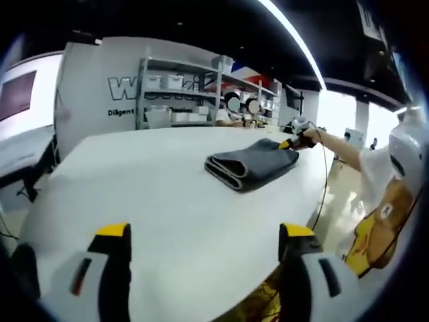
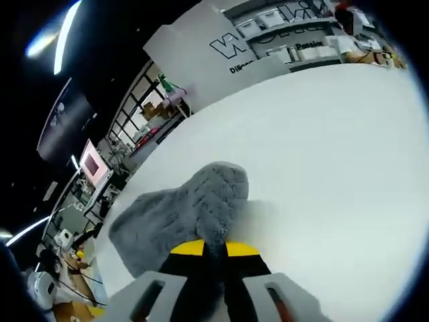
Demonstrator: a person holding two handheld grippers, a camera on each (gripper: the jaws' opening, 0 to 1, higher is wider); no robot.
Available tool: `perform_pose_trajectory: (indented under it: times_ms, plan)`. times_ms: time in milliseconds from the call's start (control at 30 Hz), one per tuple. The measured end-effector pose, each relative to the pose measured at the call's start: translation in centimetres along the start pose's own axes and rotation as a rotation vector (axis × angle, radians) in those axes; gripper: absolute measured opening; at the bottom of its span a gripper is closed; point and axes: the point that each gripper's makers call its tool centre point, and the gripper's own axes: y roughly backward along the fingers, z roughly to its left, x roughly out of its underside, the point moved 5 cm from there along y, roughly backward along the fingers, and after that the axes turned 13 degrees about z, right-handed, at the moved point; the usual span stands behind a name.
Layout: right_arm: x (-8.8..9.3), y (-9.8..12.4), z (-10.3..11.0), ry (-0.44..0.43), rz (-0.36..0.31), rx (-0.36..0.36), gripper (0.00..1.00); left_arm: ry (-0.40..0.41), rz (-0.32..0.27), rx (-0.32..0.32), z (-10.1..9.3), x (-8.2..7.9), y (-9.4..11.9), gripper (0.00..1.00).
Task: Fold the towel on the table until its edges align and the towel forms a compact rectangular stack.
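Left gripper view: we hold the left gripper (image 1: 204,241) over bare table (image 1: 147,181), jaws wide apart, nothing between them.

Ahead of us the grey towel (image 1: 251,163) lies folded into a thick stack near the table's far right edge; its layered fold faces us and its sides run roughly parallel. White tabletop stretches open on the near and left sides of the stack, well clear of our jaws. At the towel's far corner we see the right gripper (image 1: 293,142), held by a person's arm. In the right gripper view, the right gripper (image 2: 214,249) has its yellow-tipped jaws nearly together, pinching the towel (image 2: 181,215) edge, and wide bare table (image 2: 335,168) spreads to the right beyond it.
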Motion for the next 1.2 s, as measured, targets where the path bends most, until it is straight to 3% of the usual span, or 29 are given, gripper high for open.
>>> perform_pose_trajectory:
  times_ms: [167,400,533,633,900,1100,1200]
  plan:
    - [-0.1,0.6,1.6,0.017,-0.013,-0.018,0.08,-0.007,-0.004,0.014,-0.3,-0.4,-0.5,0.96]
    - [-3.2,0.8,7.6,0.116,-0.054,-0.11,0.08,-0.016,-0.013,0.03,-0.7,-0.6,-0.6,0.96]
    - [-5.5,-0.3,11.0,0.169,-0.043,-0.138,0.08,-0.014,-0.021,0.032,-0.6,-0.4,-0.5,0.96]
    - [-6.6,-2.3,14.3,0.226,-0.002,-0.129,0.08,-0.013,-0.025,0.041,-0.6,-0.2,-0.5,0.96]
    - [-8.6,-7.8,18.6,0.349,0.146,-0.033,0.08,-0.027,-0.033,0.089,-1.2,0.1,-0.8,0.95]
    - [-8.4,-12.3,20.7,0.403,0.261,0.043,0.08,-0.038,-0.037,0.118,-1.5,0.5,-0.6,0.95]
    - [-7.3,-14.2,21.8,0.433,0.326,0.073,0.08,-0.039,-0.039,0.129,-1.7,0.8,-0.6,0.95]
